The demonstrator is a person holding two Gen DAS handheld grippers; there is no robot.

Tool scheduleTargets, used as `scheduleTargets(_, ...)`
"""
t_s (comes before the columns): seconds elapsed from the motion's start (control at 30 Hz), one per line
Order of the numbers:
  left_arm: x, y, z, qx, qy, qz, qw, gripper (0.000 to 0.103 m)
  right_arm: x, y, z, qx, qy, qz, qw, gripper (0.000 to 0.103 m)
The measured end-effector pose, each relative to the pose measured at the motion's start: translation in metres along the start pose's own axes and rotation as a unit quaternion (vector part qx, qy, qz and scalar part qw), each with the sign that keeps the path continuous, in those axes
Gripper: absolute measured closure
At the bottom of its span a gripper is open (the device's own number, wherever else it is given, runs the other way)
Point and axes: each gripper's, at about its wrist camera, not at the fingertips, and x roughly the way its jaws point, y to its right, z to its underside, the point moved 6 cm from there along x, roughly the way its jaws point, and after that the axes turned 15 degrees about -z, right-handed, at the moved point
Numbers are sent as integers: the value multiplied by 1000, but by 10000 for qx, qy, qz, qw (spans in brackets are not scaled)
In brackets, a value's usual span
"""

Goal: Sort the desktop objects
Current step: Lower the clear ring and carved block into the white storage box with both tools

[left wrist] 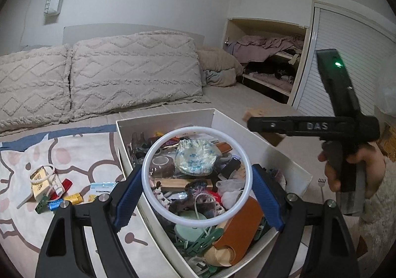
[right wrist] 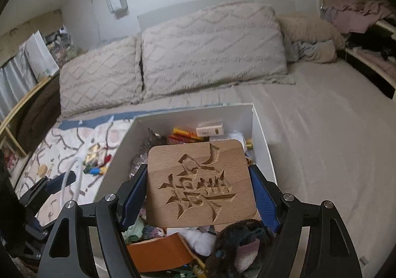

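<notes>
Two wrist views look across a bed toward patterned pillows. In the left wrist view, the left gripper (left wrist: 198, 179) fills the lower centre, its jaws pinching a white ring (left wrist: 197, 177) by its outer edge, one blue pad against each side. The ring hangs above an open white box (left wrist: 284, 154) crammed with mixed odds and ends, which sits on the bed. At the lower left of that frame a small pile of sorted things (left wrist: 53, 191), clips and little packets, lies on a printed blanket (left wrist: 86, 154). A hand (left wrist: 351, 171) holding the other tool shows at the right edge.

In the right wrist view, the right gripper (right wrist: 199, 183) sits lower centre, its jaws clamped on the two side edges of a carved wooden board (right wrist: 200, 181), held flat above the same box.

Both items appear lifted clear of the box, so the step in hand seems to be carrying them out for sorting. The next move likely calls for swinging each toward the blanket at the frame's left, then spreading the jaws to set it down clear of the pile.
</notes>
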Motion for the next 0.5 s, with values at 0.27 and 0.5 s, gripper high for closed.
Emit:
scheduleTargets(0.27,6,11,6,80,-86,9,9999,19,25,17,9,99,-720,31,9974,24)
scheduleTargets(0.5,15,21,8,29,-264,85,9996,19,34,22,23,-22,-950,46,9955,24)
